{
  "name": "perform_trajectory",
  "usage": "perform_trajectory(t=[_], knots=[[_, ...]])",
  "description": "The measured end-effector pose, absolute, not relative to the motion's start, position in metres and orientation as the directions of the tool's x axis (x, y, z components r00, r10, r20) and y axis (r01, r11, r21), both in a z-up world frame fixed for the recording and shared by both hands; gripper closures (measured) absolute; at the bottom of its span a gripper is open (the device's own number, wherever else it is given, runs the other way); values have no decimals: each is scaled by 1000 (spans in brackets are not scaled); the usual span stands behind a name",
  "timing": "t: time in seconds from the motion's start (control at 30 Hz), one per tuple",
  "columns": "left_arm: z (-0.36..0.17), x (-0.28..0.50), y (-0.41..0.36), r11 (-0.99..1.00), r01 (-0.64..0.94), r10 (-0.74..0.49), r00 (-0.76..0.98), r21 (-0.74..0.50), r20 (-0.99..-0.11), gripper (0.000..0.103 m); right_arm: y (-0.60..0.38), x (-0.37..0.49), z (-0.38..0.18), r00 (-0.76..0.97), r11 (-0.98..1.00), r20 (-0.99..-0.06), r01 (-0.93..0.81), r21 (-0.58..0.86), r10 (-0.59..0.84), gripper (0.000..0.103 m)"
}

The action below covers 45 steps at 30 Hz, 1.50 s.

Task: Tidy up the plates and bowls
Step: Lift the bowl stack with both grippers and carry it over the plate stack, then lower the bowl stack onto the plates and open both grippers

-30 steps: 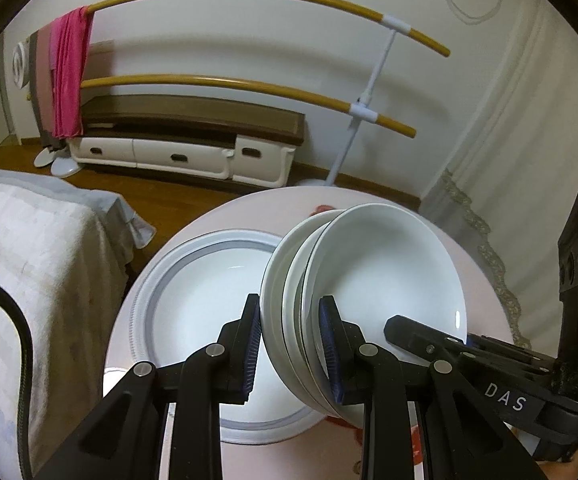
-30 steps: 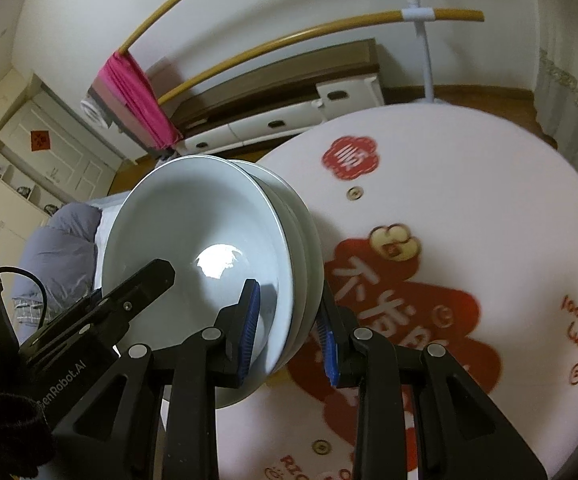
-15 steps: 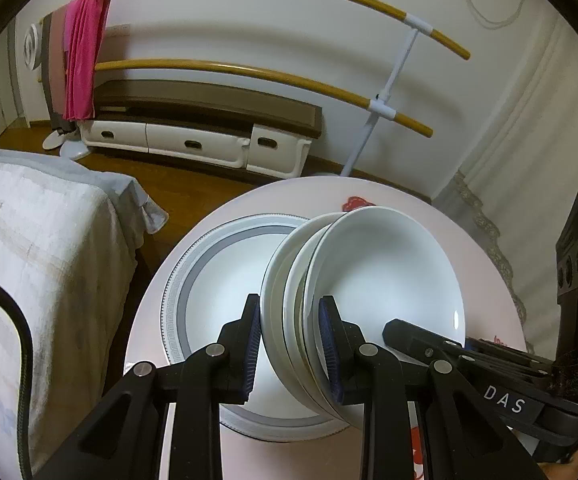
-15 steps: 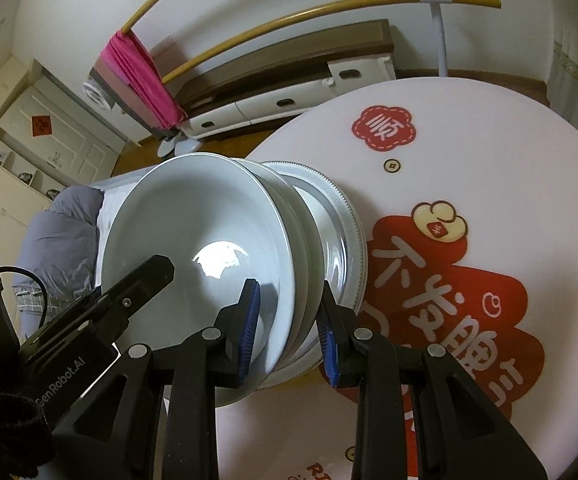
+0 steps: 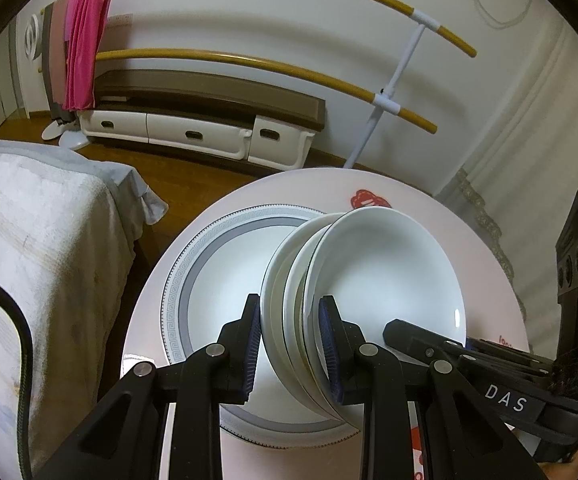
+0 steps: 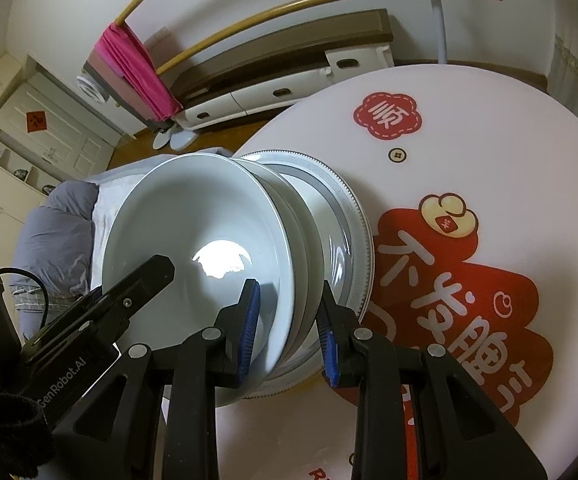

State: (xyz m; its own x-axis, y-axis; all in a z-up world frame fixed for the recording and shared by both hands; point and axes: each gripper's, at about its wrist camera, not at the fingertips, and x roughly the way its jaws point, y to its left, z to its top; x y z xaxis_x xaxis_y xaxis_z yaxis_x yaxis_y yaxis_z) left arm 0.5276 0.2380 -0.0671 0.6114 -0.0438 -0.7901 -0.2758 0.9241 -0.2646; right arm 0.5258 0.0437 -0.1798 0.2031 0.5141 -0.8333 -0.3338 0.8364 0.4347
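Stack of white bowls [image 5: 385,280], three or so nested, held on edge between both grippers above a large grey-rimmed plate [image 5: 209,248]. Rims near vertical; the open faces turn toward the right-hand side in the left wrist view, toward the left in the right wrist view. Stack axis runs roughly level, side to side across each view. Left gripper [image 5: 291,344] clamps the near rim of the stack, blue pads pressed on the outer bowl wall and the inner face; jaws narrowed to the stack's thickness. Right gripper [image 6: 287,332] pinches the same stack [image 6: 209,240] from the other side, pads likewise closed against it. Grey-rimmed plate [image 6: 347,216] lies flat near the edge of a round pale-pink table [image 6: 489,160] printed with red characters and a red flower badge. Cannot tell whether the lowest bowl edge touches the plate. Beyond the table: wooden floor, bed with a pale cover [image 5: 41,240], low white-drawered cabinet [image 5: 193,128] with brown top along a white wall, drying rack [image 5: 385,92] with yellow rails, pink cloth [image 5: 85,60] hung on it.
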Motion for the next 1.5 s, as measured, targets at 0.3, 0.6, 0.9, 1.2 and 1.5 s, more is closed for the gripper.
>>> perform_trajectory(t=[0.3,0.6,0.9,1.2,1.5], knots=[[-71,535,246,916,-284,-58,606,-284,-793,78,47,532,-178,196,845,-846,-333,418,496,75],[-78,540,259,901,-306,-67,604,-309,-794,78,57,537,-173,201,857,-855,-321,403,477,72],[-81,543,268,889,-322,-68,610,-325,-790,78,68,539,-168,240,871,-859,-328,366,452,68],[-74,531,269,887,-345,-24,630,-307,-776,68,65,537,-165,272,874,-846,-312,373,459,66],[-45,470,246,905,-344,77,711,-250,-699,41,37,515,-134,356,861,-791,-310,403,498,42]])
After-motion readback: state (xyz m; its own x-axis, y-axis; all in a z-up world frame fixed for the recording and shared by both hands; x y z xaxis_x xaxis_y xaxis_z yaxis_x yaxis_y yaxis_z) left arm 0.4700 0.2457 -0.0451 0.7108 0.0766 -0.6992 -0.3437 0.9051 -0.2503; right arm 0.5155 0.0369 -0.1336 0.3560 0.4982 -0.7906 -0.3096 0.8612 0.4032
